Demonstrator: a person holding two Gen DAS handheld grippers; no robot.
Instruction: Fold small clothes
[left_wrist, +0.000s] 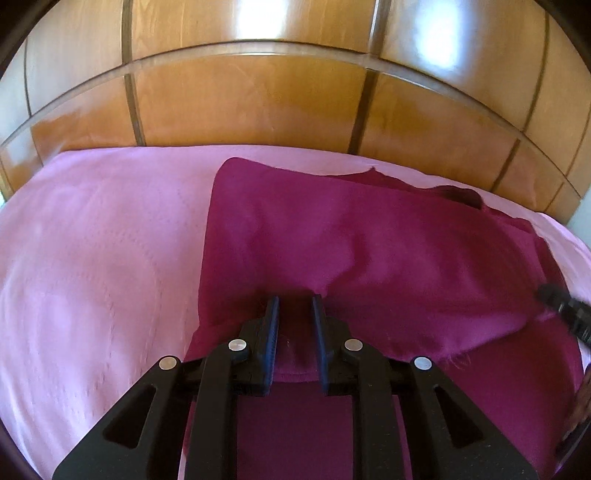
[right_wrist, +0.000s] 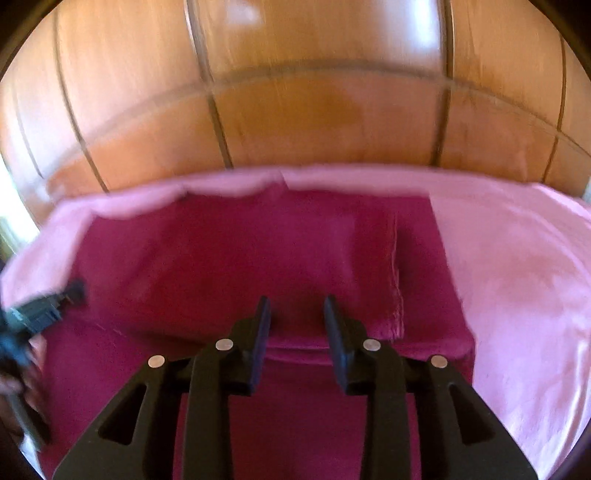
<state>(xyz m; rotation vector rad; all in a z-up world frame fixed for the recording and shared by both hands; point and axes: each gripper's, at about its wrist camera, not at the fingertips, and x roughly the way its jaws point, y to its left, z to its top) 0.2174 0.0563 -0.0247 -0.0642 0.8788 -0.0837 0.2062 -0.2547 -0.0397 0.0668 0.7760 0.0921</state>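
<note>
Matt magenta cloth (left_wrist: 369, 240), glossy wood panelling (left_wrist: 251, 99)

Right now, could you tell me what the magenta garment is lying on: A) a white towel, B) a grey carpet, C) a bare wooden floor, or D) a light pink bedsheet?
D: the magenta garment is spread over a light pink bedsheet, with a wooden panelled headboard behind the sheet.

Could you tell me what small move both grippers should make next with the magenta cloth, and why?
Probably draw both back clear of the magenta cloth. The left gripper and right gripper stand open over its folded near edge, pressing nothing, and the fold already lies doubled on the pink sheet.
</note>
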